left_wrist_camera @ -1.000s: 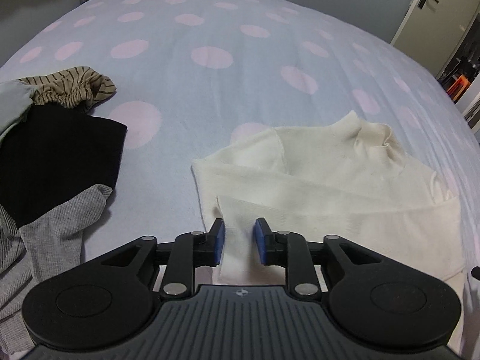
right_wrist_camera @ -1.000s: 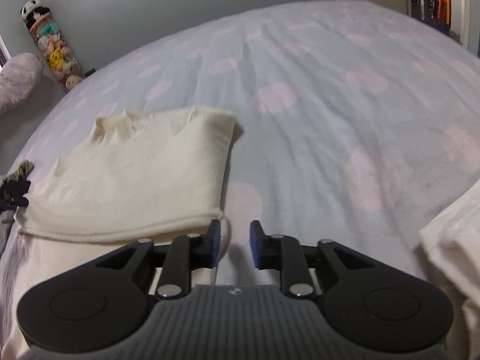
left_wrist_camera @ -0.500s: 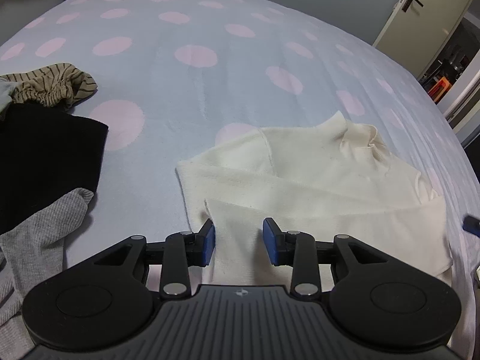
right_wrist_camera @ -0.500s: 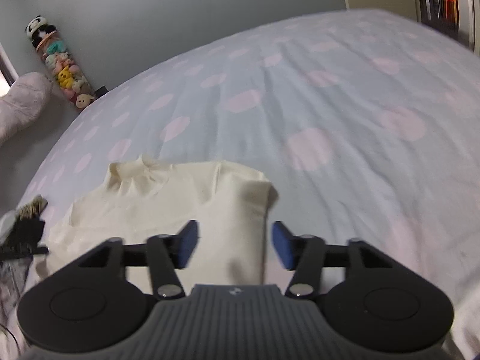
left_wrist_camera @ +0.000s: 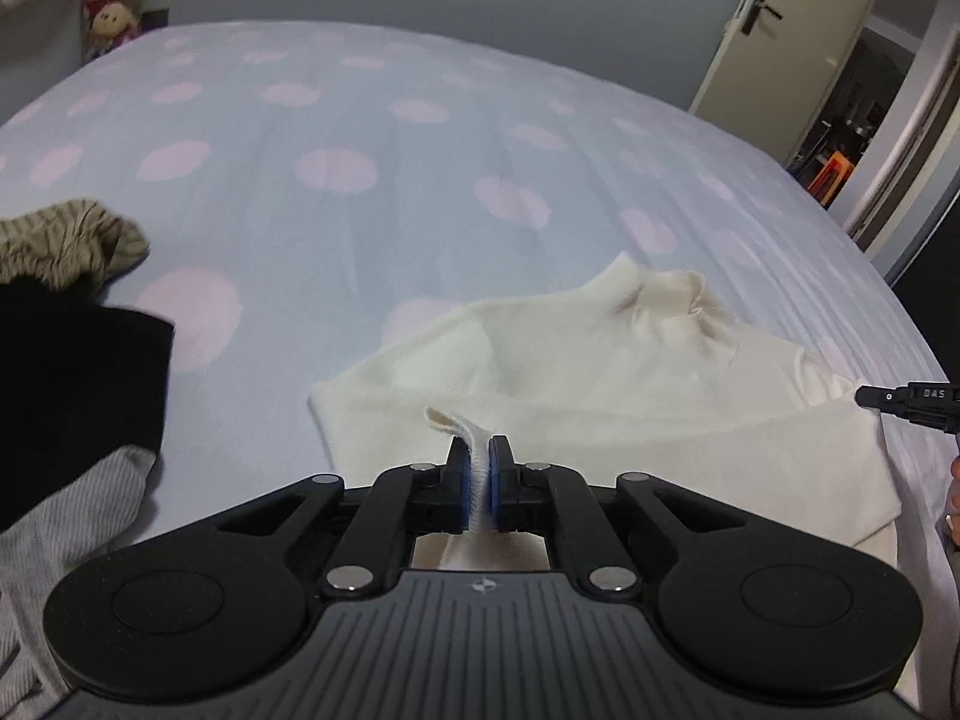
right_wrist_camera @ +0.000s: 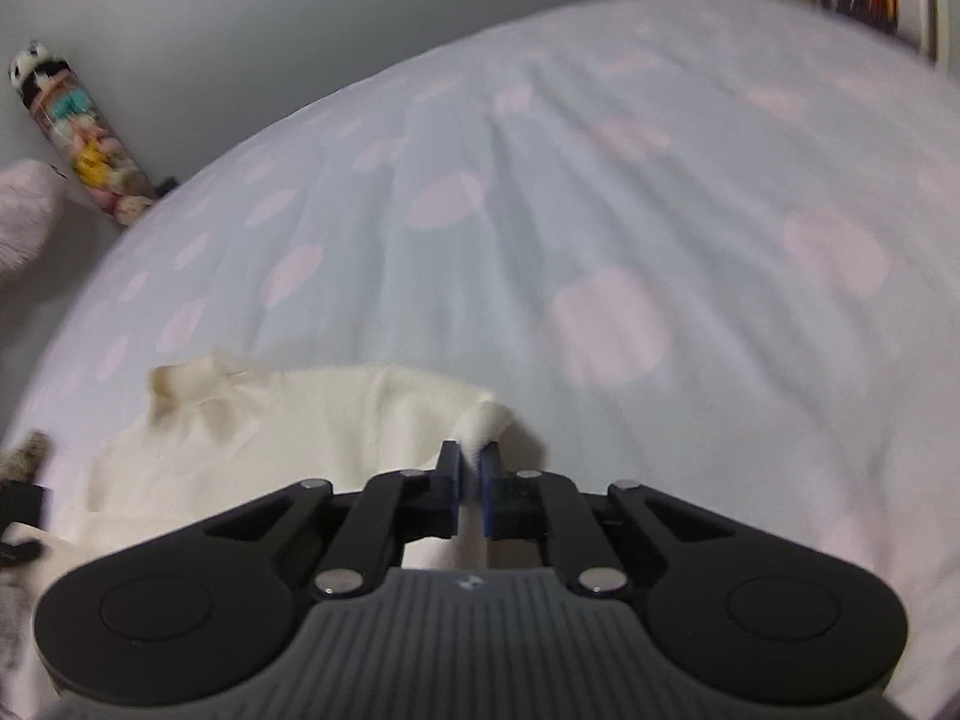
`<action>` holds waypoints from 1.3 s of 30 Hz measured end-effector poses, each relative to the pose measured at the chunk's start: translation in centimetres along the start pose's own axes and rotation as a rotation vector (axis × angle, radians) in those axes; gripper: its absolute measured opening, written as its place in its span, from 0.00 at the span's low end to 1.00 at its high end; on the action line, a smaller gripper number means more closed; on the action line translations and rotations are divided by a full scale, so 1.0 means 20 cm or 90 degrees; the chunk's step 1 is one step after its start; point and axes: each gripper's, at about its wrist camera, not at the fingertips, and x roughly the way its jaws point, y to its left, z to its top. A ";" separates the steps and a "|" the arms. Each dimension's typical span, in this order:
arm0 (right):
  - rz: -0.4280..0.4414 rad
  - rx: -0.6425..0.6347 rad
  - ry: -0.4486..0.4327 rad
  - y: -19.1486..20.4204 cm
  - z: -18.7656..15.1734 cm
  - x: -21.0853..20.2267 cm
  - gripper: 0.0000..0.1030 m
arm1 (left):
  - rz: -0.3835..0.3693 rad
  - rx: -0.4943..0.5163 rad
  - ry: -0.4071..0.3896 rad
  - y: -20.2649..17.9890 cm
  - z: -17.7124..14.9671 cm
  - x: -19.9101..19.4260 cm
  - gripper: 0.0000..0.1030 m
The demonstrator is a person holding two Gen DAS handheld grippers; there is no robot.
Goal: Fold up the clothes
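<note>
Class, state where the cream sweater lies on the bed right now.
The cream sweater lies on the spotted bedsheet, right of the black garment.

1. Left wrist view: near edge of the cream sweater (left_wrist_camera: 600, 396) hidden behind the left gripper (left_wrist_camera: 478, 480) body; what lies under the pinched fold cannot be seen.
2. Black garment (left_wrist_camera: 66, 384) and grey garment (left_wrist_camera: 66, 516) cut off by the left edge; shape cannot be told.
3. A hand (left_wrist_camera: 953, 498) cut off at the right edge.
4. Right wrist view: whole frame blurred; sweater's lower part hidden by the right gripper (right_wrist_camera: 472, 474).
5. Tube of toys (right_wrist_camera: 78, 138) too blurred to read.
</note>
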 end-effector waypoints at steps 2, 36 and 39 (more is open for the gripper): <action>-0.010 0.002 0.008 -0.02 0.01 0.04 0.07 | 0.024 0.010 0.016 -0.02 0.00 0.04 0.04; -0.035 -0.049 0.067 0.16 -0.66 -0.50 0.38 | 0.117 -0.030 -0.043 -0.10 -0.45 -0.40 0.39; -0.025 -0.041 0.083 0.20 -0.73 -0.56 0.39 | 0.106 -0.022 -0.024 -0.14 -0.55 -0.52 0.39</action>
